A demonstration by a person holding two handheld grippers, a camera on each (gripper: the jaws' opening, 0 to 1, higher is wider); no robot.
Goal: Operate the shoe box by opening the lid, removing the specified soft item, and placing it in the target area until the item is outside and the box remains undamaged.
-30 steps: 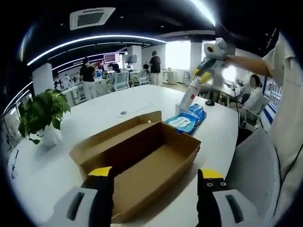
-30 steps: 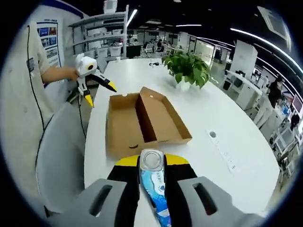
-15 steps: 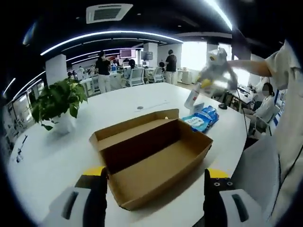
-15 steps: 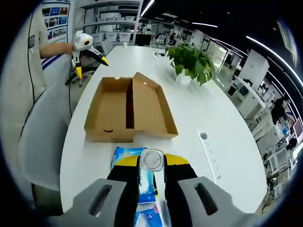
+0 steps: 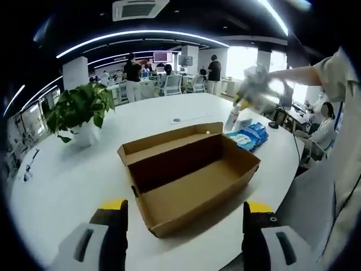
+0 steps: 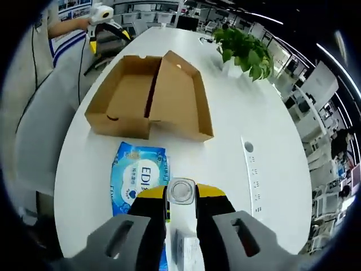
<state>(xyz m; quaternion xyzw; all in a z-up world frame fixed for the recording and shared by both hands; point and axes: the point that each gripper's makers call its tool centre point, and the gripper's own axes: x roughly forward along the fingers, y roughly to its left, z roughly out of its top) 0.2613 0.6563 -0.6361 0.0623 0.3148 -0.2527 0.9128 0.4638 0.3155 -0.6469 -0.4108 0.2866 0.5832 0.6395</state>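
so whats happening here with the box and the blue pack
A person works two handheld grippers at a white table. The brown cardboard shoe box lies open with nothing inside it. The blue soft wipes pack lies on the table just outside the box, beside the right gripper, whose jaws look nearly closed around something small and round. The left gripper hangs open before the box.

White table (image 6: 225,130) bears open shoe box (image 6: 149,96), wipes pack (image 6: 138,176), potted plant (image 5: 79,113)

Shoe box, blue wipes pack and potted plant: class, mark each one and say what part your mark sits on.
Shoe box (image 5: 194,192), left gripper view, bare inside floor.
Blue wipes pack (image 6: 138,178), right gripper view, printed top face.
Potted plant (image 5: 79,110), left gripper view, leaves.
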